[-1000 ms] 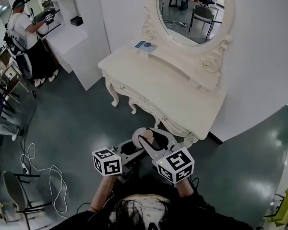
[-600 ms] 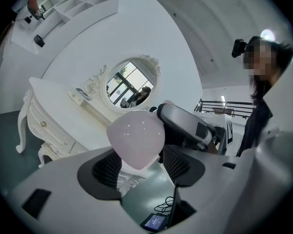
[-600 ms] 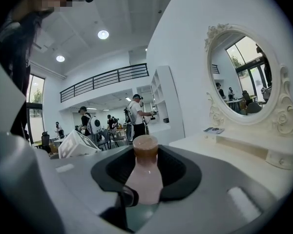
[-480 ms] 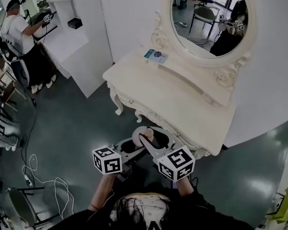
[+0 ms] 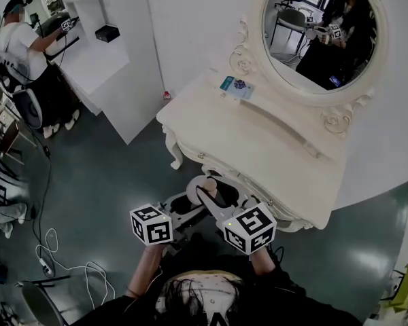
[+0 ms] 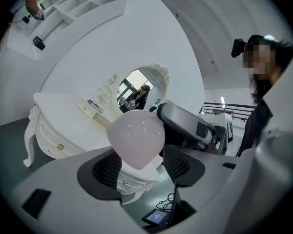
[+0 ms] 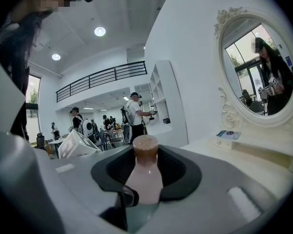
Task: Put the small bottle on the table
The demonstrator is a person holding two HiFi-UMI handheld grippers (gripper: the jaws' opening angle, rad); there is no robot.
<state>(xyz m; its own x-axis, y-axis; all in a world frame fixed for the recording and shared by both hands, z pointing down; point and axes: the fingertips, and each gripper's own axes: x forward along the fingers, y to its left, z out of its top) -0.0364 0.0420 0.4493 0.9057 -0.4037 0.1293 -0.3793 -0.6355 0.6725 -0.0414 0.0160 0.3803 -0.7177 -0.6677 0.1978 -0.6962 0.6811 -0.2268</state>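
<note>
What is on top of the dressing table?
A small blue packet lies on its raised shelf below the mirror; nothing else shows. The small bottle, left gripper and right gripper hide only part of its front.

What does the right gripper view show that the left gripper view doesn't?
Only the right gripper view: the brown cap of the small bottle, and people standing in the room behind it. Only the left gripper view: the drawer front of the dressing table, its knob and a curved leg. Both: the small bottle between that view's own jaws, the table's white top and the oval mirror.
</note>
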